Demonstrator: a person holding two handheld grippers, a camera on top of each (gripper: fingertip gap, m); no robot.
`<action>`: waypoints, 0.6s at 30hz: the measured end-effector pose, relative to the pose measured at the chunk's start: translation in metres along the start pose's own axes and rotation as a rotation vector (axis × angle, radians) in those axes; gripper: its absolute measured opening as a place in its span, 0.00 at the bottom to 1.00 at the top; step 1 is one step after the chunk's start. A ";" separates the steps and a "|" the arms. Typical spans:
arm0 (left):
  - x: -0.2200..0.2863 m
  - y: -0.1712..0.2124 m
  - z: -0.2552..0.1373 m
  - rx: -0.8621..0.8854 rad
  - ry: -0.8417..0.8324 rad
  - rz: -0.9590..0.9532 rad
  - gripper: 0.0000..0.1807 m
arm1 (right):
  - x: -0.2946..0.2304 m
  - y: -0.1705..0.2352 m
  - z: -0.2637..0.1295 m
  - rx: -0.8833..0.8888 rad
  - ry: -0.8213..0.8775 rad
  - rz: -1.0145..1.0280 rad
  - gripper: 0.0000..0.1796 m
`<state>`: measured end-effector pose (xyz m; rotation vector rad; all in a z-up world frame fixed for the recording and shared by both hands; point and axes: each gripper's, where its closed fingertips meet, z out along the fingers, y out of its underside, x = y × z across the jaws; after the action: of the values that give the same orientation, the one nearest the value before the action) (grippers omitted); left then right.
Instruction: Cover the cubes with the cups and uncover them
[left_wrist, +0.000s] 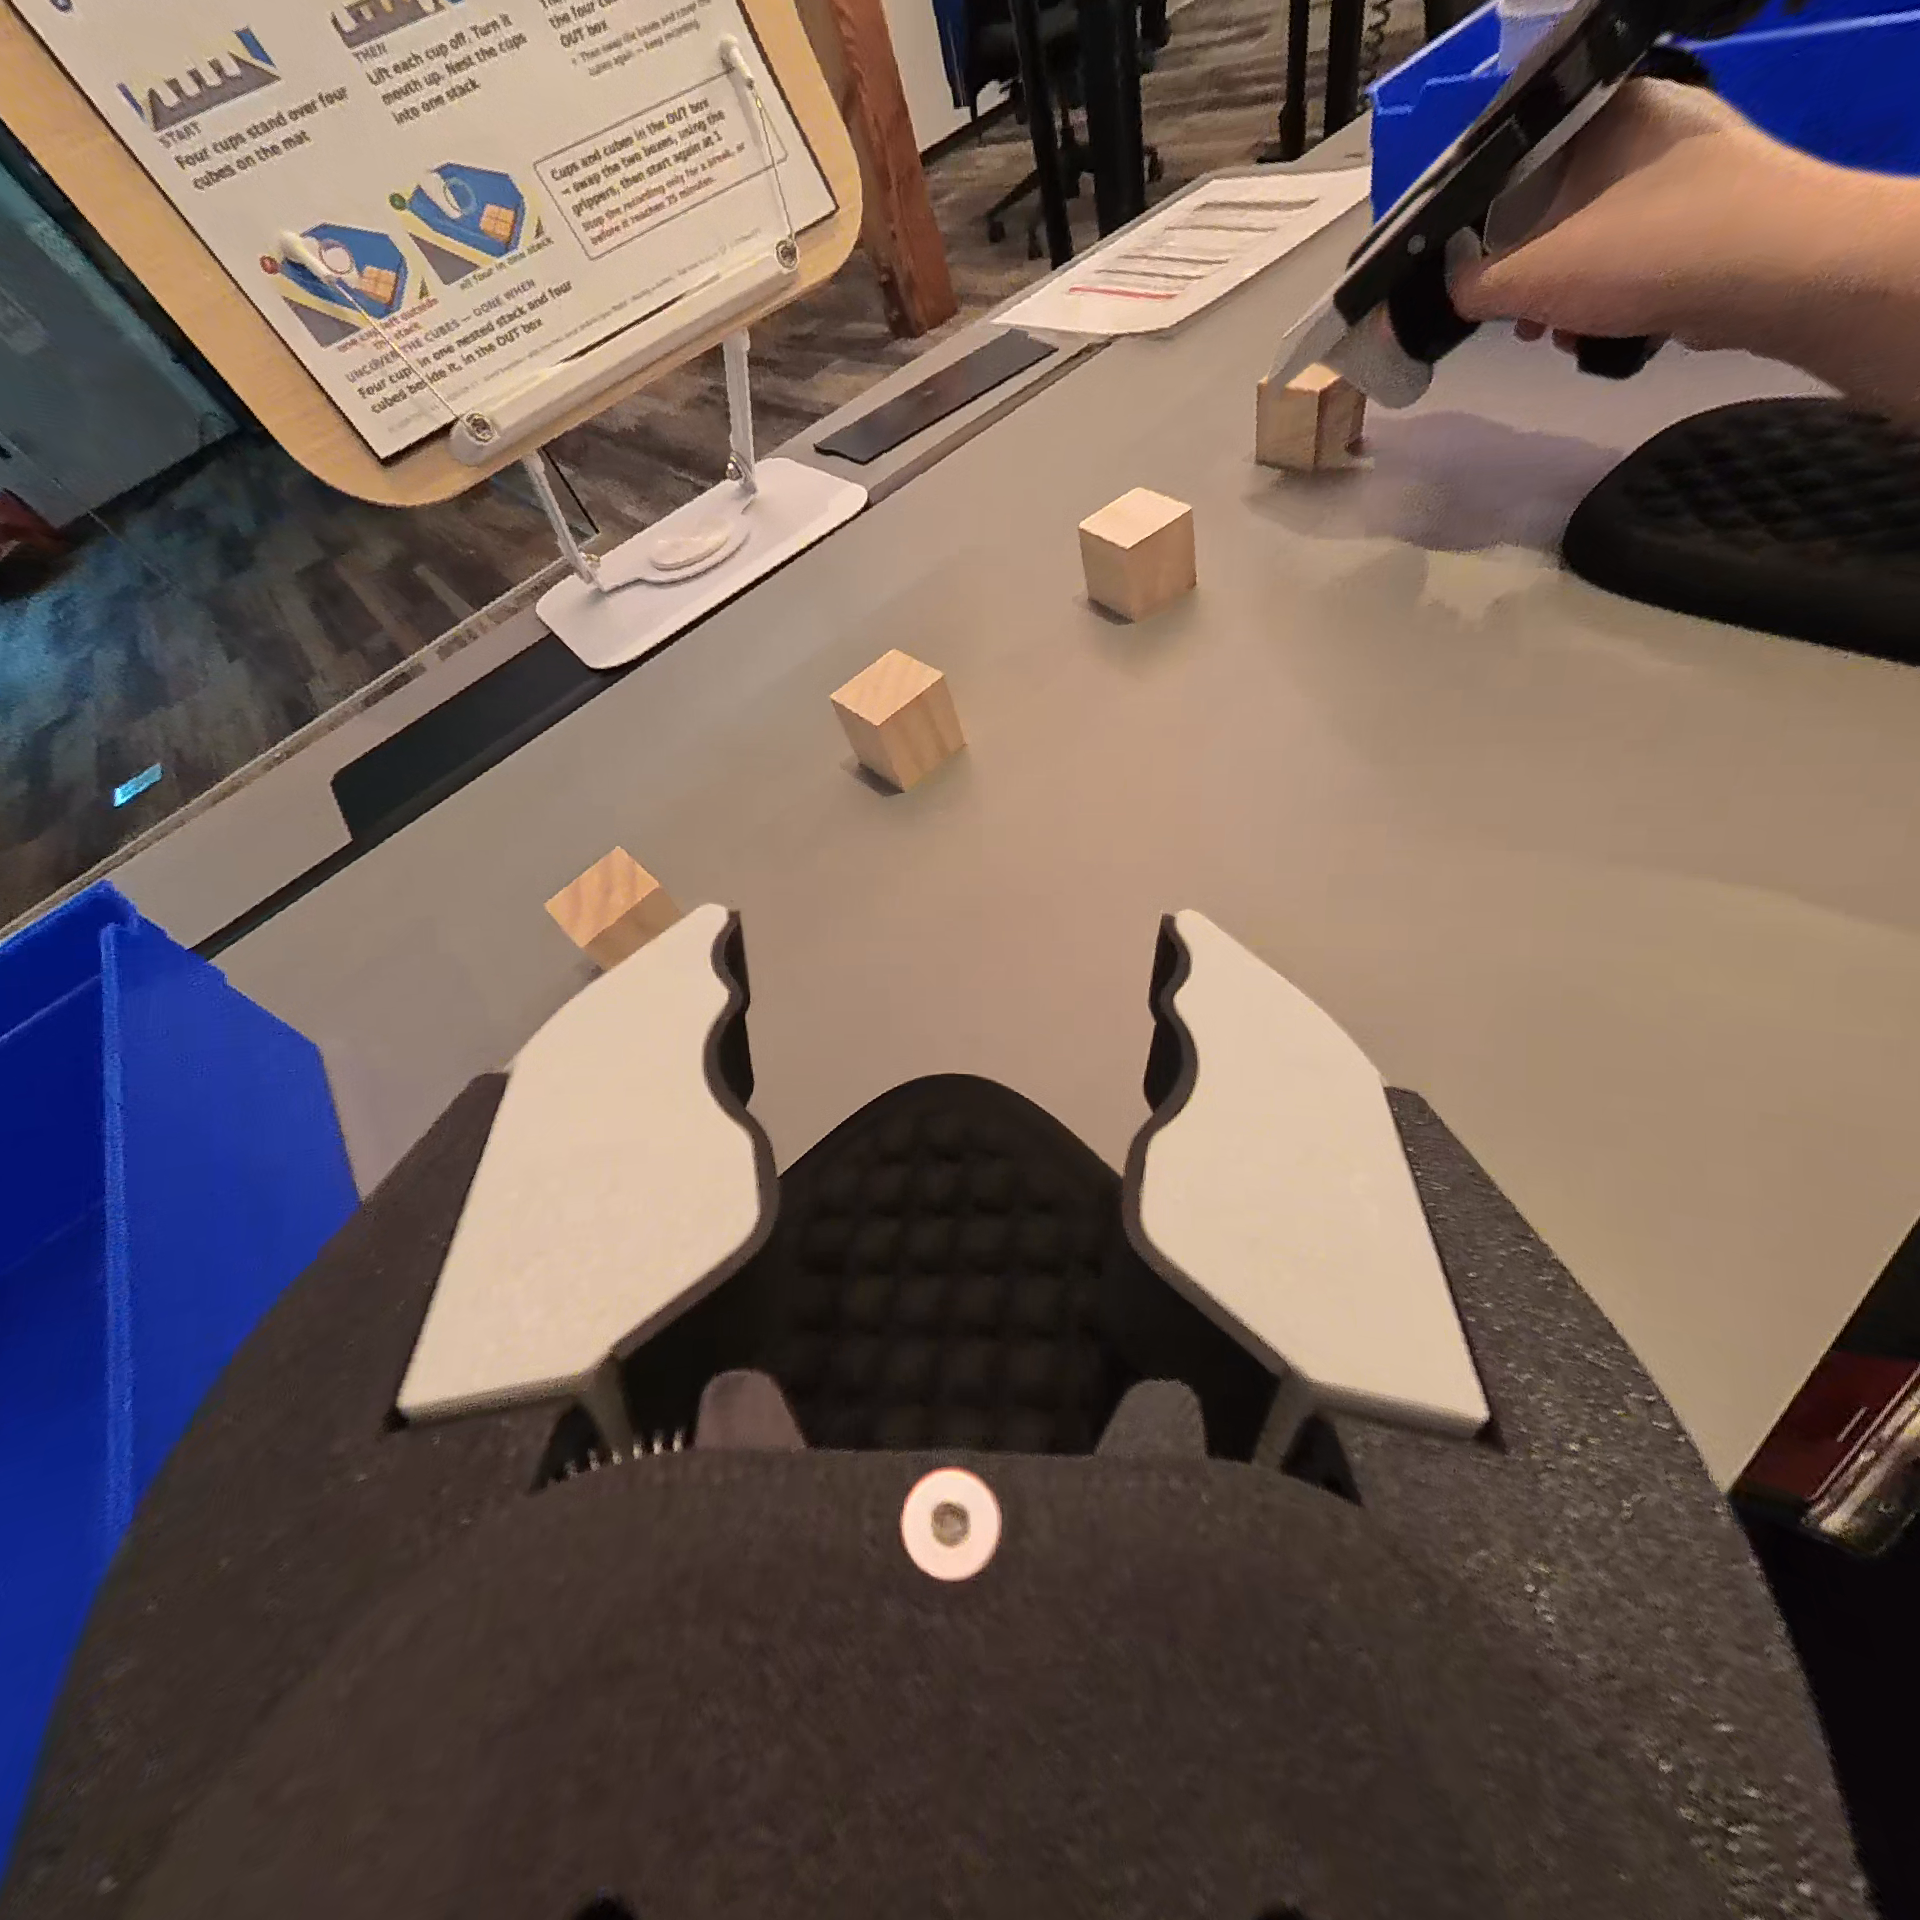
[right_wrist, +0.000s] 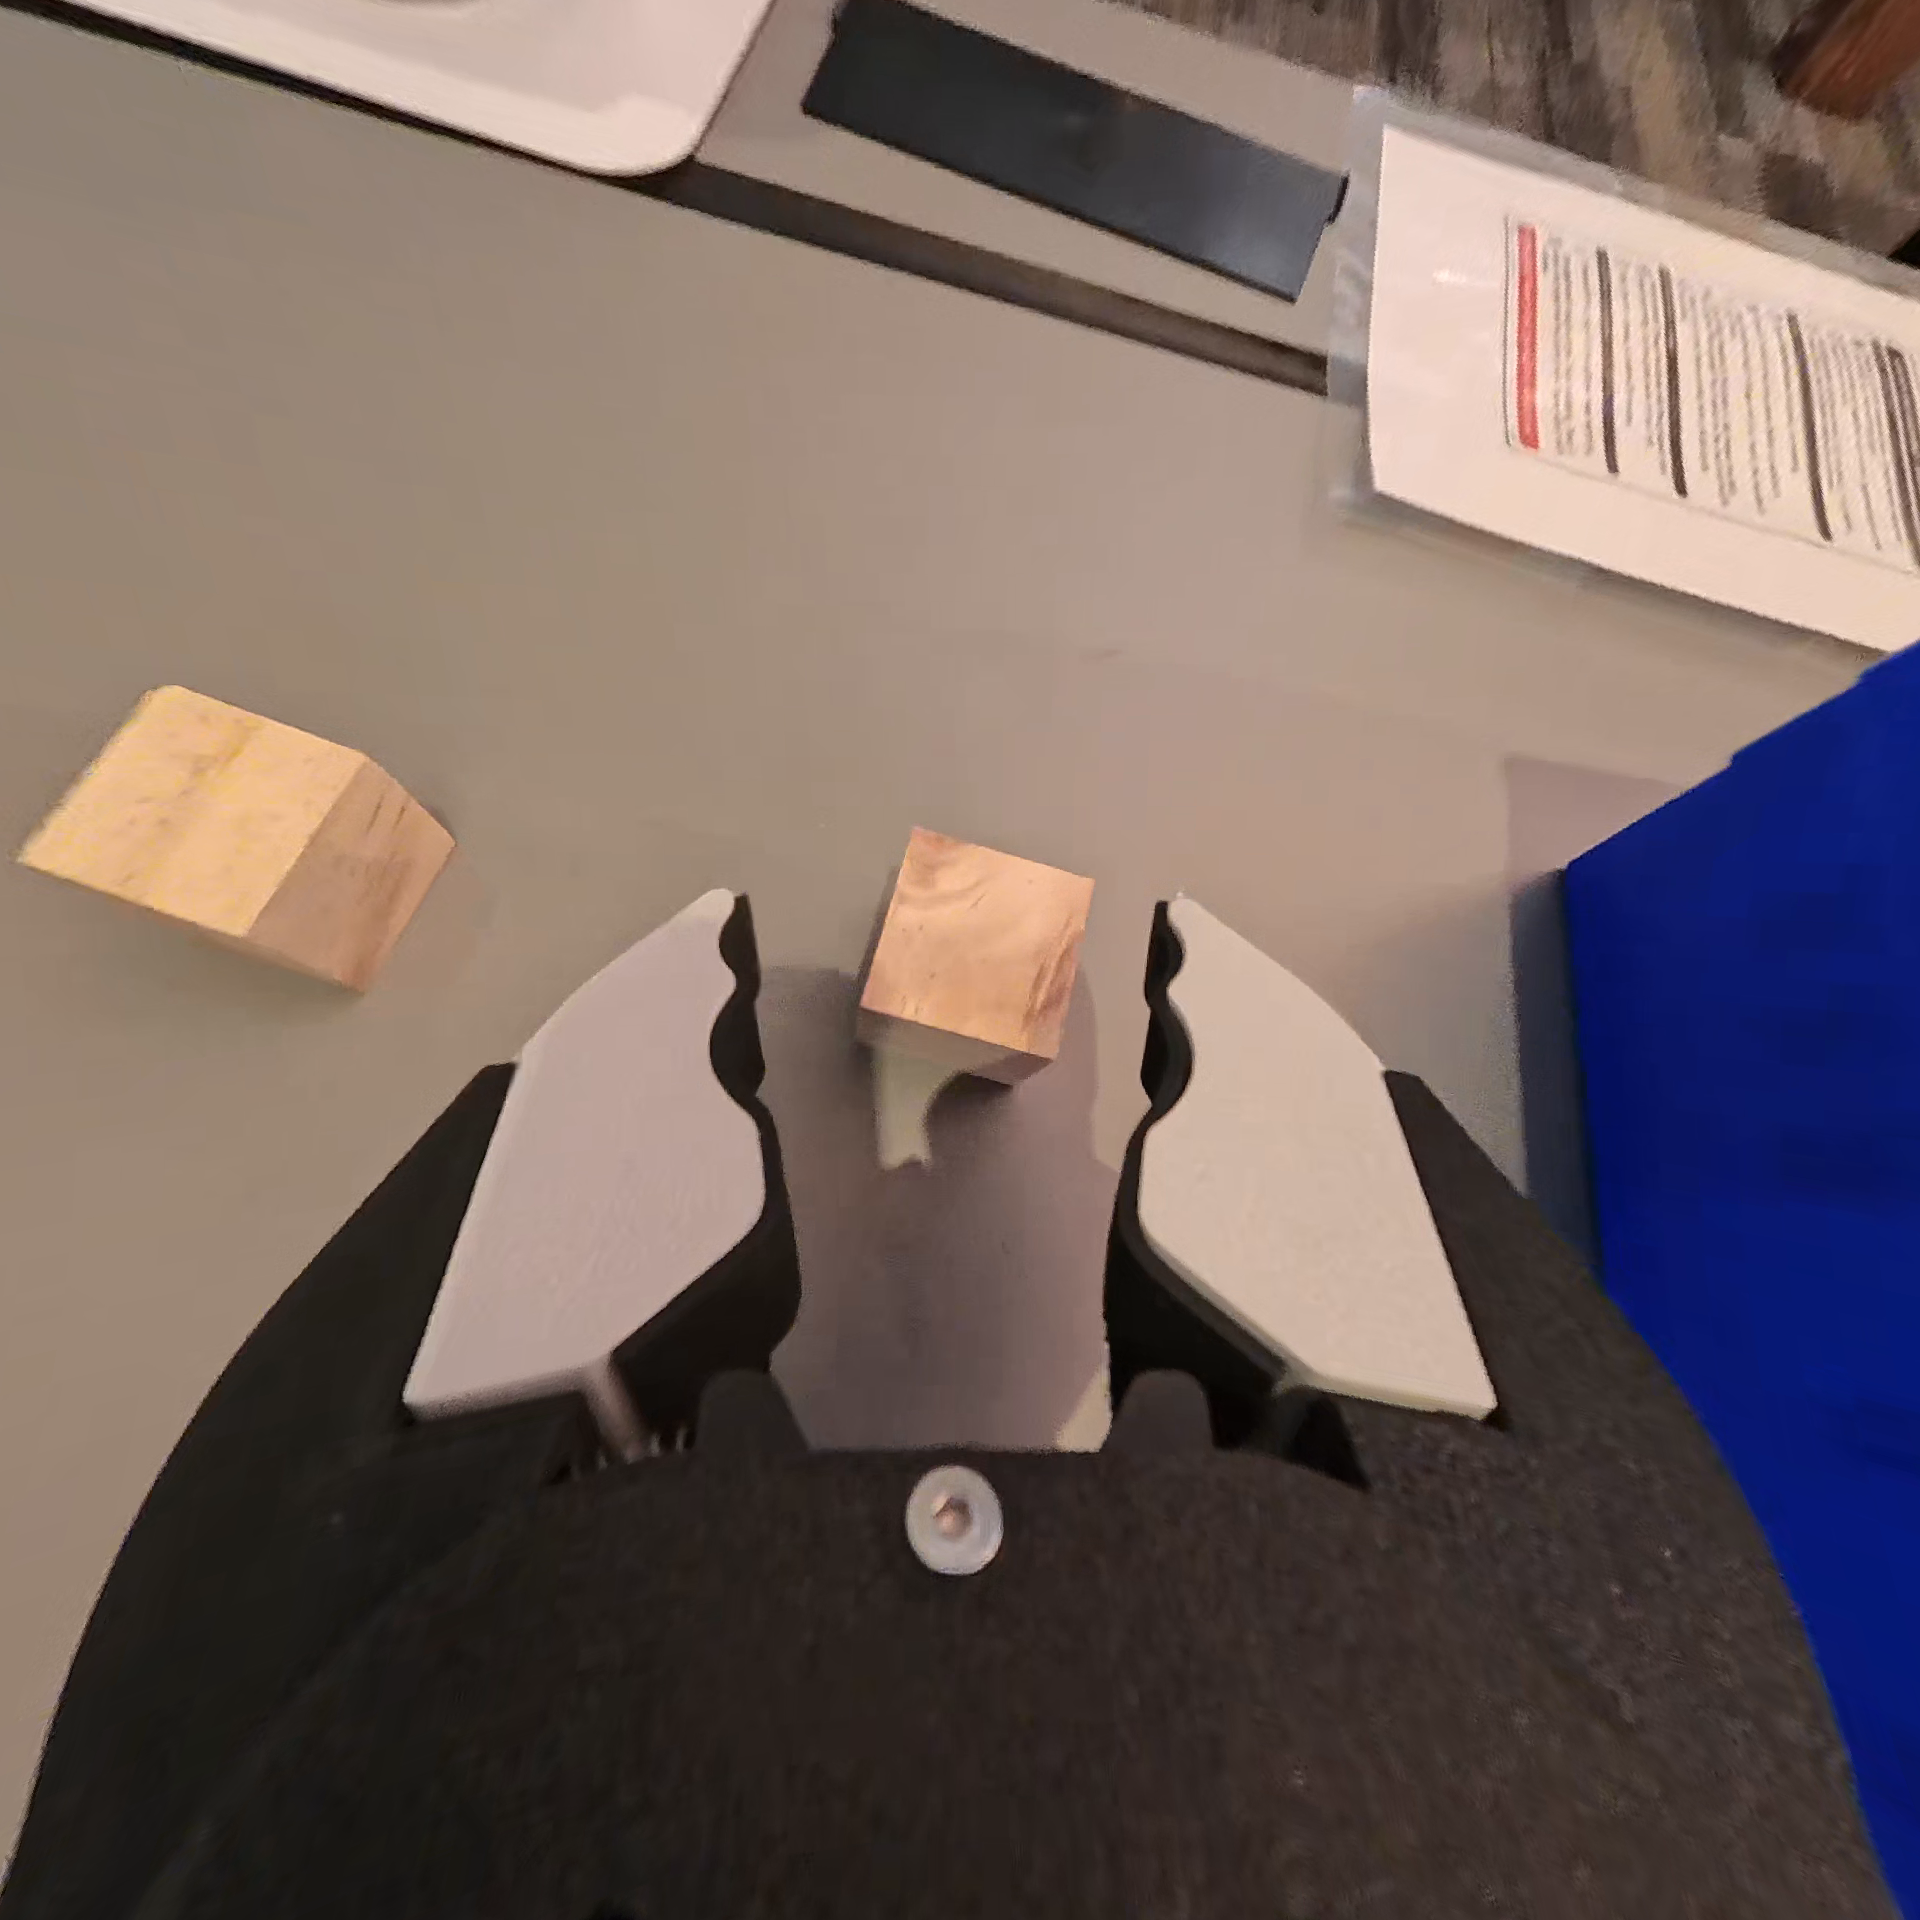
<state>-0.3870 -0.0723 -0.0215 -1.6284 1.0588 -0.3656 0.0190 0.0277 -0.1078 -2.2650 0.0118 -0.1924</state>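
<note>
All four cubes (left_wrist: 1136, 553) sit bare on the surface (left_wrist: 1299, 883), no cups in sight, both the left gripper (left_wrist: 951, 1003) and right gripper (right_wrist: 954, 987) gaping empty, so either covering hasn't begun or uncovering is finished

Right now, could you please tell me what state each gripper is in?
Left gripper: open, holding nothing, jaws apart above the table.
Right gripper: open, holding nothing; a wooden cube sits between its jaws, not clamped.

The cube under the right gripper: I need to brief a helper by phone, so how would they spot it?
On the grey table, four wooden cubes run in a diagonal row. Take the end cube nearest the far blue bin. Only it sits beneath the right gripper.
</note>
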 end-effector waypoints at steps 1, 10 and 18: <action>0.000 0.001 -0.001 -0.003 -0.002 0.001 0.41 | 0.002 0.005 0.004 -0.026 0.021 -0.009 0.40; 0.001 -0.004 -0.003 0.021 0.024 -0.012 0.40 | 0.004 0.025 0.022 -0.098 -0.023 0.052 0.26; 0.004 -0.002 -0.001 0.006 0.033 -0.001 0.40 | 0.003 0.026 0.019 -0.081 -0.094 0.042 0.26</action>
<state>-0.3843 -0.0759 -0.0204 -1.6221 1.0810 -0.3972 0.0259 0.0246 -0.1393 -2.3505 0.0180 -0.0641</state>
